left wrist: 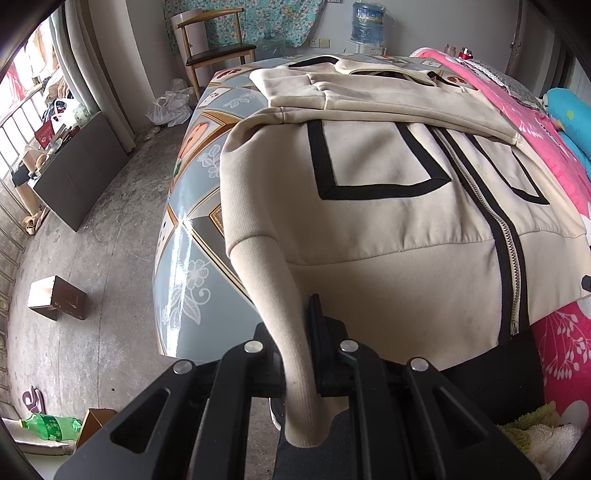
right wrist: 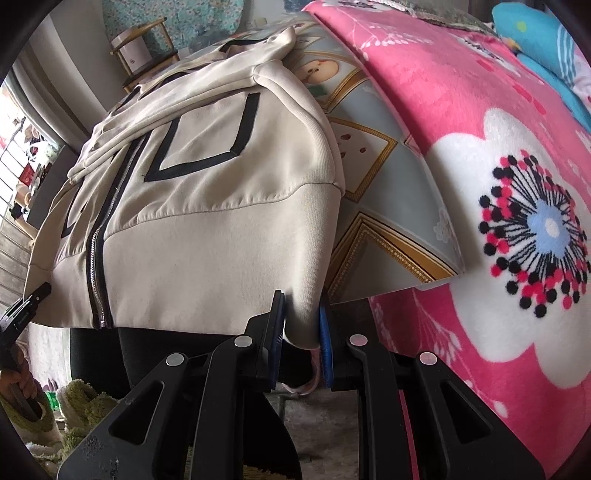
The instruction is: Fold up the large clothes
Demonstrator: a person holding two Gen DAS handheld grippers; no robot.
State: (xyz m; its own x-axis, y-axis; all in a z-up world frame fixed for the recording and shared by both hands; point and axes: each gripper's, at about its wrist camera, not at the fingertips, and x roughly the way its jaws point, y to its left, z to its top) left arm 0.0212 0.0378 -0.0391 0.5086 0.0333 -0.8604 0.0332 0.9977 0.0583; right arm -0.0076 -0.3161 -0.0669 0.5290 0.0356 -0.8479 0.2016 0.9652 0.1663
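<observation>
A cream zip-up jacket (left wrist: 388,229) with black trim lies front-up across the worktop (left wrist: 192,236), which wears a glossy grey-blue cloth patterned with gold-framed pictures and white flowers. The zip (left wrist: 506,236) is closed, running down between two black-outlined pockets, and the sleeves are folded in across the chest at the far end. The ribbed bottom hem hangs toward the near edge of the worktop.

The left tongs (left wrist: 295,365) are clamped on the hem's left corner; a strip of ribbed fabric runs down between the black fingers (left wrist: 317,332) and droops out below them. The right tongs (right wrist: 303,325) are clamped on the hem's right corner, the cream cloth pinched between blue pads (right wrist: 325,343). In the right wrist view the other tongs' tip and the hand (right wrist: 16,373) holding them show at the far left edge.

To the jacket's right a pink fleece blanket (right wrist: 461,110) with large white flowers covers the adjoining surface, with a blue plush toy (right wrist: 535,40) at its far end. Beyond the worktop stand a wooden chair (left wrist: 218,48) and a blue water jug (left wrist: 369,24) against the wall. On the bare concrete floor lie a white plastic bag (left wrist: 170,107), a small brown box (left wrist: 57,297) and a green plastic bottle (left wrist: 51,426).
</observation>
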